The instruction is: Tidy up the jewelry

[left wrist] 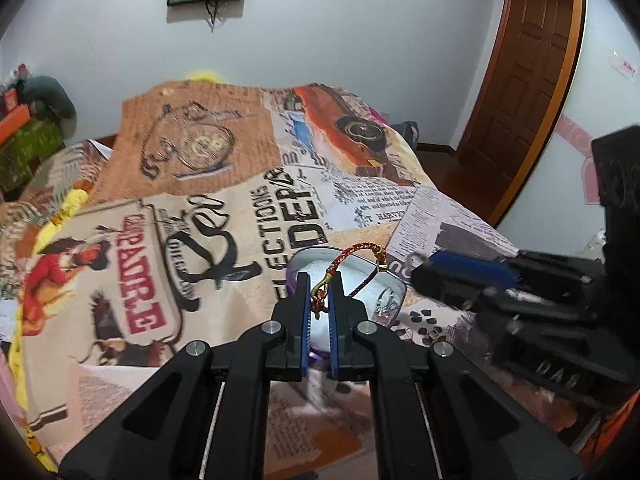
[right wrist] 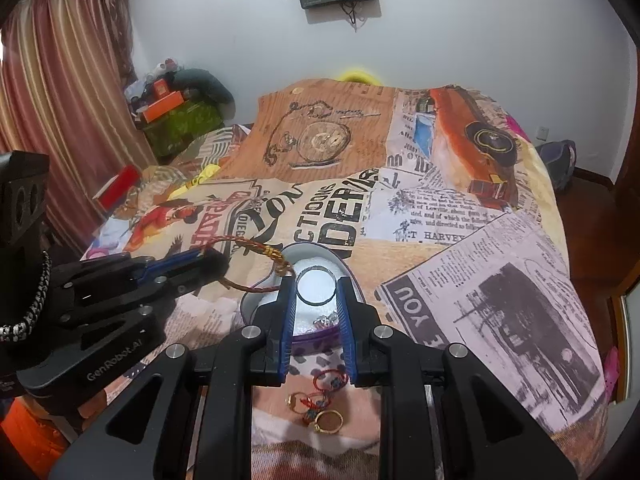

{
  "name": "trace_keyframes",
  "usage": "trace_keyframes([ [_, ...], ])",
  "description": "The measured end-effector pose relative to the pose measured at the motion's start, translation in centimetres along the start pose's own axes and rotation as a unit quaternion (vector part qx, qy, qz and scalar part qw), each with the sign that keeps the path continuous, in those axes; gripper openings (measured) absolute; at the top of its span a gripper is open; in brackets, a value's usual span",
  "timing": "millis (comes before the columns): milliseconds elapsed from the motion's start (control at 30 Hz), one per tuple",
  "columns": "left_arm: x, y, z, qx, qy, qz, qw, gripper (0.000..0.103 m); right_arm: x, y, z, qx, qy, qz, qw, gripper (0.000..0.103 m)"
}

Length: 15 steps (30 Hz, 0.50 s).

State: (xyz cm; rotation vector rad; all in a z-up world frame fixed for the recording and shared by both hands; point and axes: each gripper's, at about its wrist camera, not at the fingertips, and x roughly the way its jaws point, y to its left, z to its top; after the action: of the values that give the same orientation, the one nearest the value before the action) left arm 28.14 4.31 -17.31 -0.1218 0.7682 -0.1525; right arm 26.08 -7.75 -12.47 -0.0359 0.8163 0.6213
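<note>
Pinching a red-and-gold braided bracelet (left wrist: pixel 352 254) between its clenched pads, the left gripper (left wrist: pixel 320 292) holds it over a round white-lined box (left wrist: pixel 362 276) that sits on the bed's printed blanket (left wrist: pixel 160 240). The bracelet loops up and over the box, its thin cord end trailing across the lining. The right gripper (right wrist: pixel 318 292) grips a clear ring-shaped bangle (right wrist: pixel 318 284) above the same box (right wrist: pixel 256 300), pads pressing its sides. Several small rings (right wrist: pixel 320 404) lie on the blanket near the box.
</note>
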Motion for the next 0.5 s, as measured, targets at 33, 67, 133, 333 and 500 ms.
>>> trace_keyframes([
  [33,0.4,0.1,0.1,-0.002,0.004,-0.001,1.0000,0.006,0.5,-0.1,0.0,-0.001,0.006,0.001,1.000,0.019],
  [67,1.0,0.1,0.3,-0.002,0.008,-0.003,1.0000,0.006,0.8,-0.1,-0.1,-0.001,0.009,0.000,1.000,0.019],
  [133,1.6,0.1,0.4,-0.001,0.010,-0.002,0.9999,0.006,1.6,-0.3,-0.1,0.001,0.018,0.001,1.000,0.019],
  [333,2.9,0.2,0.2,0.000,0.031,-0.010,0.9995,0.006,2.4,-0.6,0.0,0.001,0.027,0.007,1.000,0.019],
  [500,3.2,0.7,0.0,-0.010,0.047,-0.021,0.9986,0.006,3.5,-0.1,-0.2,-0.030,0.045,0.005,0.999,0.019],
])
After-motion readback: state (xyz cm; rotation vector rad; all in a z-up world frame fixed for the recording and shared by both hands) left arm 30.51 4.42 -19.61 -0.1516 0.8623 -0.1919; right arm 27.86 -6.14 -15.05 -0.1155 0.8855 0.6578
